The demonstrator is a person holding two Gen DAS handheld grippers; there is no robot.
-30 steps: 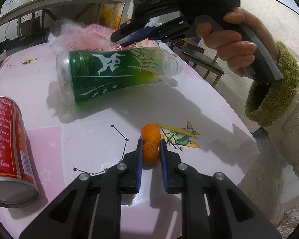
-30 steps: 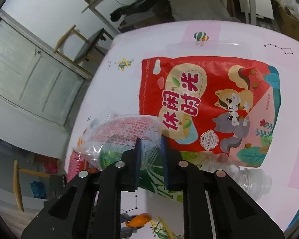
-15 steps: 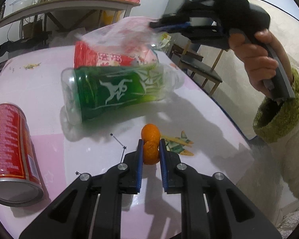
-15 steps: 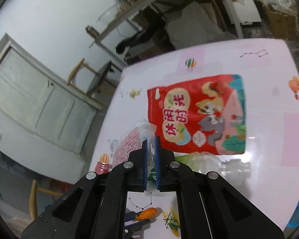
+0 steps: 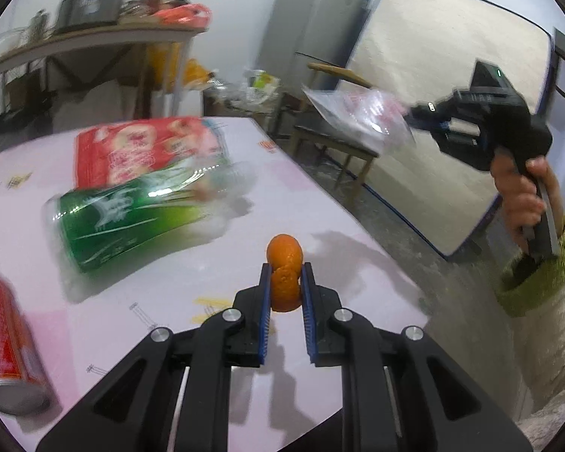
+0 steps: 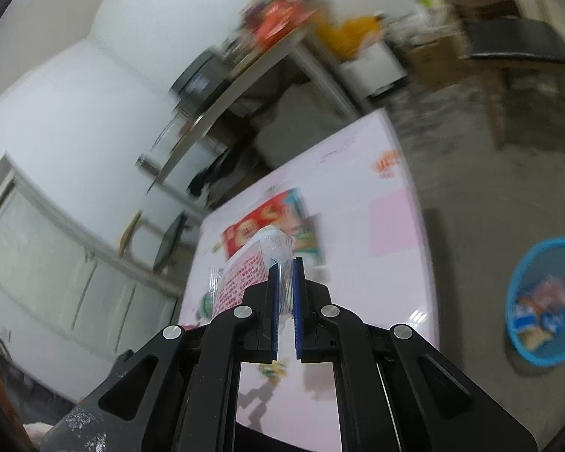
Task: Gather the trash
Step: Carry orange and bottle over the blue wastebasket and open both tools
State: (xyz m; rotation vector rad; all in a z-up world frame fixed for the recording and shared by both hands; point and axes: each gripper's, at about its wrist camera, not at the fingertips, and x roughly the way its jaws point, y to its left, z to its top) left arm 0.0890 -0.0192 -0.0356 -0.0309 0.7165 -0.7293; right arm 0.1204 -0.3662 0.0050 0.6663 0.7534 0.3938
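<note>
Left wrist view: we see a red can (image 5: 3, 342) and a green bottle (image 5: 132, 214) lying on the pink bench (image 5: 312, 203), with a red snack bag (image 5: 143, 150) behind. Our left claw (image 5: 285, 290) is narrowed around a piece of orange peel (image 5: 284, 275), pads pressing both its sides. Off the bench's right edge, our right claw (image 5: 414, 115) pinches a clear plastic wrapper (image 5: 361, 113) in the air. From the right wrist, its pads are nearly together on the wrapper (image 6: 260, 260), and a blue basket (image 6: 523, 354) of trash sits on the floor.
</note>
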